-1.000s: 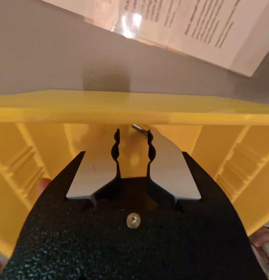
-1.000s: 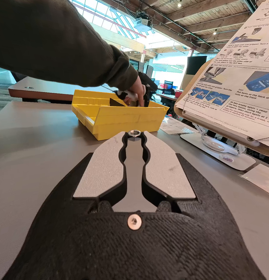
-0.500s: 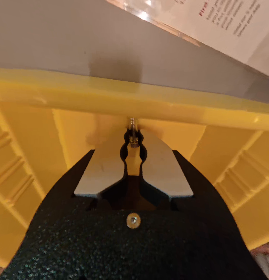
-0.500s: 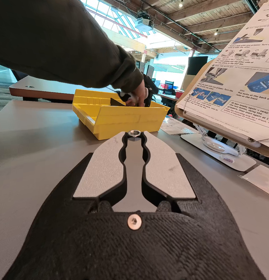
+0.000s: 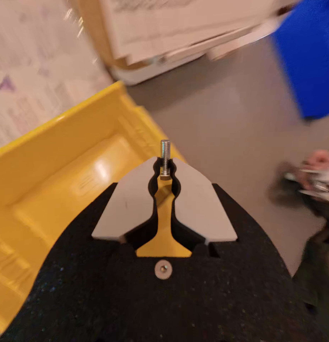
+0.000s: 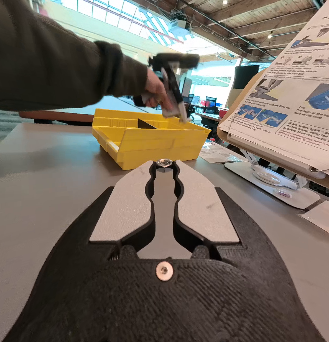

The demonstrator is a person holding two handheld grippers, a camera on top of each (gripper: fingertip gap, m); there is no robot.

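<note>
My left gripper (image 5: pixel 165 162) is shut on a silver bolt (image 5: pixel 165 157). The threaded end sticks out past the fingertips and the hex head sits between the jaws. The gripper is raised above the right rim of a yellow bin (image 5: pixel 67 166). My right gripper (image 6: pixel 164 163) is shut on a silver hex nut (image 6: pixel 164 164) and is low over the grey table (image 6: pixel 48 175), in front of the yellow bin (image 6: pixel 150 144). In the right wrist view the left gripper (image 6: pixel 182 118) is blurred, held by a hand (image 6: pixel 156 92) above the bin.
A blue bin (image 5: pixel 311 59) stands at the upper right of the left wrist view. An instruction sheet on a tilted board (image 6: pixel 289 96) with a white base (image 6: pixel 271 188) stands at the right. Papers (image 6: pixel 217 153) lie beside the yellow bin. A black divider (image 6: pixel 145 125) is inside it. Left tips to right tips: about 30 centimeters.
My left gripper shut on the bolt inside the yellow bin, then lifted it out and swung right above the rim. My right gripper has stayed still with the nut.
</note>
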